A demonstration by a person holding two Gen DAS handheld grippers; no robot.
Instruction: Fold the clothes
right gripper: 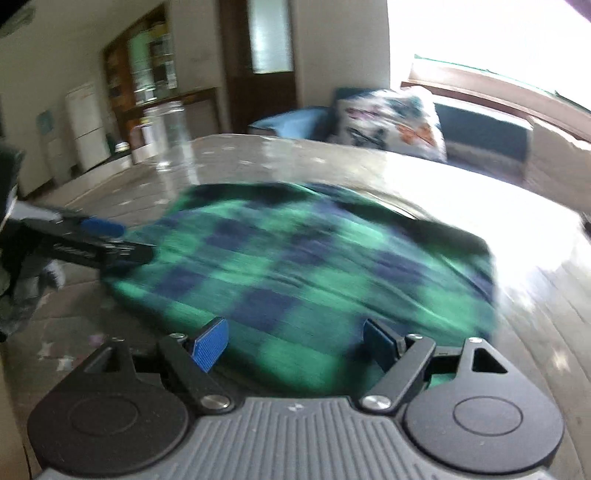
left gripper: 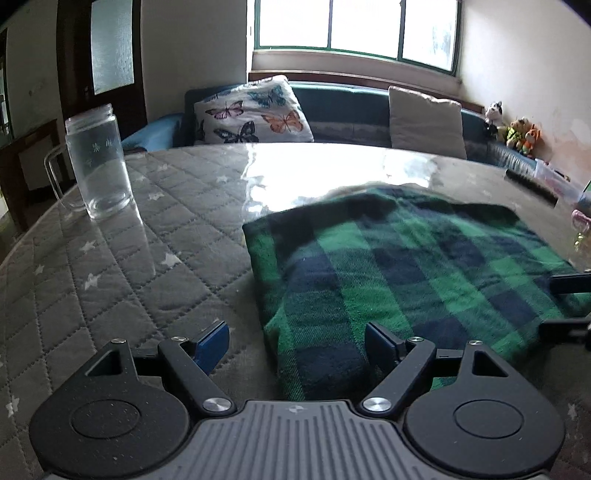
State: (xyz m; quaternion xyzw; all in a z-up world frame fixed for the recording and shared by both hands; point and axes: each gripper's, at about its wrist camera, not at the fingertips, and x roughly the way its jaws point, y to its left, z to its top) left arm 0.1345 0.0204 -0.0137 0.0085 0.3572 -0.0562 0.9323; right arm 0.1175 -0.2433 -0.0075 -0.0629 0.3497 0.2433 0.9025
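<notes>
The folded green-and-navy plaid garment (left gripper: 424,273) lies flat on the quilted, star-printed counter (left gripper: 122,266). Left gripper (left gripper: 297,345): jaws wide open, holding nothing, straddling the garment's near left edge. Right gripper (right gripper: 297,341): jaws wide open, empty, above the near edge. A glass mug (left gripper: 99,162) stands far left.

Daylight pours through the window (left gripper: 354,26), overexposed to white. It throws strong glare across the glossy table (left gripper: 166,236) just below it. The left view is sharp; the right view is smeared by motion blur. Both bend at the edges, corners dark.
</notes>
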